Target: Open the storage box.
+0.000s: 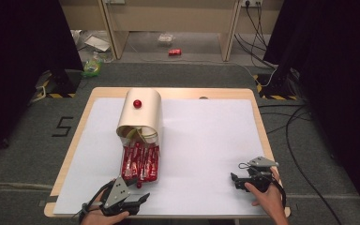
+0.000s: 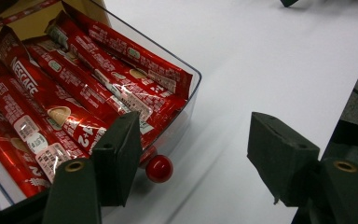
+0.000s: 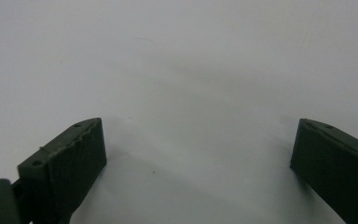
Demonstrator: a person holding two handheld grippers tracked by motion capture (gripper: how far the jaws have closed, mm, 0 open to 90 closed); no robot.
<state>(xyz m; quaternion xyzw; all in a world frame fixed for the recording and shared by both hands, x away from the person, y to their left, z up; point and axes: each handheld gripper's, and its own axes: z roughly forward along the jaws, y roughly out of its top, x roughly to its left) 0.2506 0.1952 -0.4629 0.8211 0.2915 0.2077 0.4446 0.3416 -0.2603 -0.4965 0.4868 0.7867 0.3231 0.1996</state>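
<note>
A beige arched box (image 1: 143, 117) with a red knob (image 1: 137, 103) on top lies on the white sheet. A clear drawer (image 1: 123, 174) stands pulled out of it toward me, full of red Nescafe sachets (image 1: 141, 161) (image 2: 74, 88). The drawer wall (image 2: 192, 91) carries a small red ball knob (image 2: 159, 168) (image 1: 139, 184) at its front. My left gripper (image 1: 141, 198) (image 2: 193, 149) is open just in front of that knob, which sits beside the inner face of the left jaw; nothing is gripped. My right gripper (image 1: 235, 180) (image 3: 198, 149) rests open over bare white sheet at the front right.
The white sheet (image 1: 206, 140) covers most of the wooden table (image 1: 260, 122). Beyond the table's far edge, on the floor, lie a red can (image 1: 175, 52), a green packet (image 1: 92, 66) and cables (image 1: 290, 126). Dark curtains flank both sides.
</note>
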